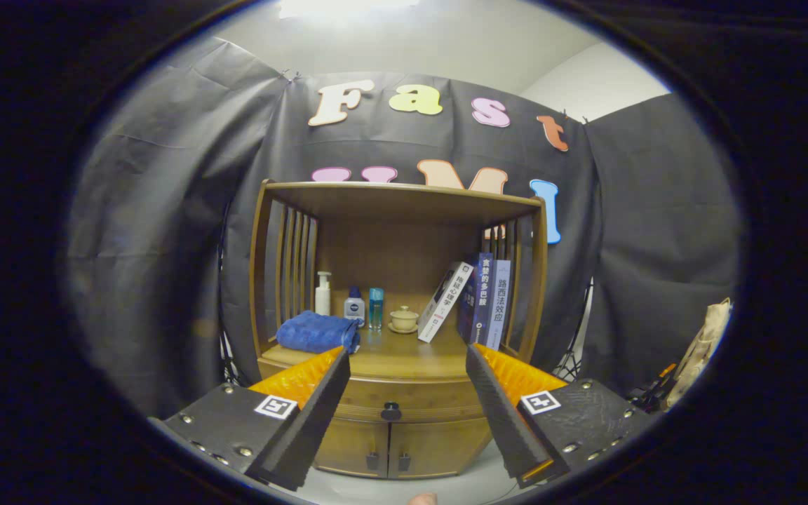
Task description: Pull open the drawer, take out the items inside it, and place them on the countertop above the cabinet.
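My fingers (pixel 407 382) stand wide apart, holding nothing — the wooden cabinet (pixel 393 449) sits ahead of them. Its drawer (pixel 404 401) is shut, the dark knob (pixel 391 411) showing between my fingertips, with two small doors below it. Above the drawer lies the countertop (pixel 404 354): a folded blue towel (pixel 318 332) at its left, a white pump bottle (pixel 322 294), two small bottles and a lidded cup (pixel 404 319) behind — leaning books (pixel 470 301) at its right.
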The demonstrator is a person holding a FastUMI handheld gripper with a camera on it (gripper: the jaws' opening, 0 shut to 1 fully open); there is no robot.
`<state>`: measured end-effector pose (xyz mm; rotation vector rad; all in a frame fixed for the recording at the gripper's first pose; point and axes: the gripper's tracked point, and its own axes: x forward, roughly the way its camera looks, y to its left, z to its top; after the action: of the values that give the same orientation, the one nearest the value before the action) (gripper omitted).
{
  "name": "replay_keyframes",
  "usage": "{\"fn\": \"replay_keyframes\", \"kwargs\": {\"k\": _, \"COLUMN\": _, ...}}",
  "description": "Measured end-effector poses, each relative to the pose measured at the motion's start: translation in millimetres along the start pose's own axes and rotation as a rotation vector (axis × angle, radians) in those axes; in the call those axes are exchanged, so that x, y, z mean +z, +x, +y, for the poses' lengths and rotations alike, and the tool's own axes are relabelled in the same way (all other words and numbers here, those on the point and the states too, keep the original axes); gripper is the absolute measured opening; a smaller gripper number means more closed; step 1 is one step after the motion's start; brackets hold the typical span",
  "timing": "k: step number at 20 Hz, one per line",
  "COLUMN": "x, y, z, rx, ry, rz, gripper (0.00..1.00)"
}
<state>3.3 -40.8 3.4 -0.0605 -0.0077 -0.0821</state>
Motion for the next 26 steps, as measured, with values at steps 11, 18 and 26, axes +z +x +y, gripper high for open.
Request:
{"fn": "replay_keyframes", "kwargs": {"k": 11, "x": -6.9, "y": 49.0, "z": -5.0, "rx": -0.028, "ry": 0.018, "rz": 0.003, "gripper": 1.0}}
{"fn": "replay_keyframes", "kwargs": {"k": 18, "x": -41.8, "y": 104.6, "z": 5.3, "rx": -0.02, "ry": 0.036, "rz": 0.058, "gripper": 1.0}}
{"fn": "replay_keyframes", "kwargs": {"k": 26, "x": -117.1, "y": 155.4, "z": 26.3, "rx": 0.032, "ry": -0.012, "rz": 0.116, "gripper": 1.0}}
